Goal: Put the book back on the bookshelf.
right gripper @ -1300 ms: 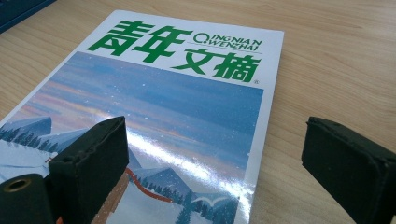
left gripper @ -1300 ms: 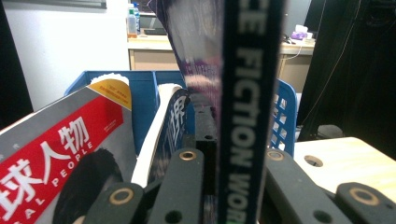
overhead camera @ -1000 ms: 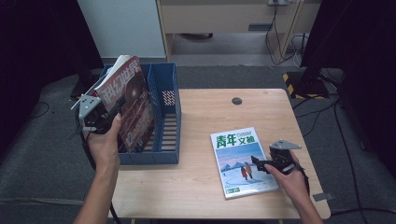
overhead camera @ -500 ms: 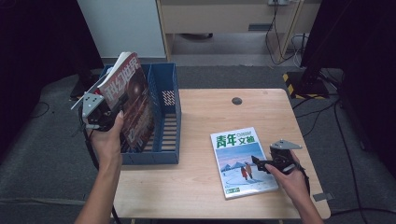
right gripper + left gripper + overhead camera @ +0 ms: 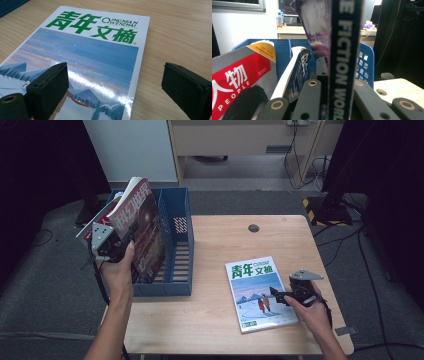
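Note:
My left gripper (image 5: 121,244) is shut on a dark red magazine (image 5: 142,227) and holds it upright over the left compartment of the blue file box (image 5: 177,220). Between the jaws in the left gripper view stands the magazine's spine (image 5: 342,57), lettered "FICTION WORLD". Two other magazines lean in the box: a red and grey "People" issue (image 5: 239,80) and a dark one (image 5: 298,67). A magazine with a green title and a snow scene (image 5: 257,290) lies flat on the wooden table (image 5: 215,245). My right gripper (image 5: 276,295) is open, low over that magazine's right edge (image 5: 132,82), with one jaw above the cover and the other above bare wood.
The box stands at the table's left edge. A small round dark plug (image 5: 254,227) sits in the tabletop near the back. A black stand with a yellow-striped base (image 5: 320,207) is on the floor beyond the back right corner.
My left gripper has carried the dark red magazine slightly to the right, closer to the box, and holds it more upright. The right gripper has stayed where it was.

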`<state>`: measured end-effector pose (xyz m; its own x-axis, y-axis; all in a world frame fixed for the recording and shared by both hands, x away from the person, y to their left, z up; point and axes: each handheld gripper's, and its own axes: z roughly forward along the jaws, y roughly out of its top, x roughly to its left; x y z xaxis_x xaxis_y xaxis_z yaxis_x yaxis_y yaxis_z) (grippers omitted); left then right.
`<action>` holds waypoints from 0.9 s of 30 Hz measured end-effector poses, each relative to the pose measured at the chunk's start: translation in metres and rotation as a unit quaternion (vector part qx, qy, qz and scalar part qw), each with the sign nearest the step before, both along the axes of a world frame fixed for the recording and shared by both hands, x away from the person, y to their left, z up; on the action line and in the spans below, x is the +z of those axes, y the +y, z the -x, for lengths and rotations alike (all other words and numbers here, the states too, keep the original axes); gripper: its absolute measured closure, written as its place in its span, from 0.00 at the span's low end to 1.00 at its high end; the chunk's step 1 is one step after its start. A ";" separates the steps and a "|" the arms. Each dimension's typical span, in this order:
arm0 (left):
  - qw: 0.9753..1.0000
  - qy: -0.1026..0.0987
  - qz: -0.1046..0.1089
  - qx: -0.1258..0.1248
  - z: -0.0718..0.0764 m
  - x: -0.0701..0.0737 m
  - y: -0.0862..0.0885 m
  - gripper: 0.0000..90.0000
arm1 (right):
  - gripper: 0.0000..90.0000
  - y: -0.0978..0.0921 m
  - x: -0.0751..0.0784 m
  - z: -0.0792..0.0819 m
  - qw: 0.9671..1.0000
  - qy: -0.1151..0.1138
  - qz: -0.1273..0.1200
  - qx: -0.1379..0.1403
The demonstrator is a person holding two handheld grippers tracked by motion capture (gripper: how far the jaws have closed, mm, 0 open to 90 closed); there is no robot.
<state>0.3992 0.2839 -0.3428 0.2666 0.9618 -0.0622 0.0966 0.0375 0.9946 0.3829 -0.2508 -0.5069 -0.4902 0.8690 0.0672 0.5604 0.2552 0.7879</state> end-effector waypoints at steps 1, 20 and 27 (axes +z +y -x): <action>1.000 0.000 0.000 0.000 0.000 0.000 0.000 0.93 | 0.09 0.000 0.000 0.000 1.000 -0.001 0.001 0.001; 1.000 0.005 0.012 0.005 -0.007 -0.022 -0.003 0.93 | 0.09 0.001 -0.001 0.000 1.000 0.003 0.001 0.002; 1.000 0.006 0.005 0.001 -0.010 -0.032 -0.005 0.93 | 0.09 0.001 -0.001 0.000 1.000 0.005 0.002 0.002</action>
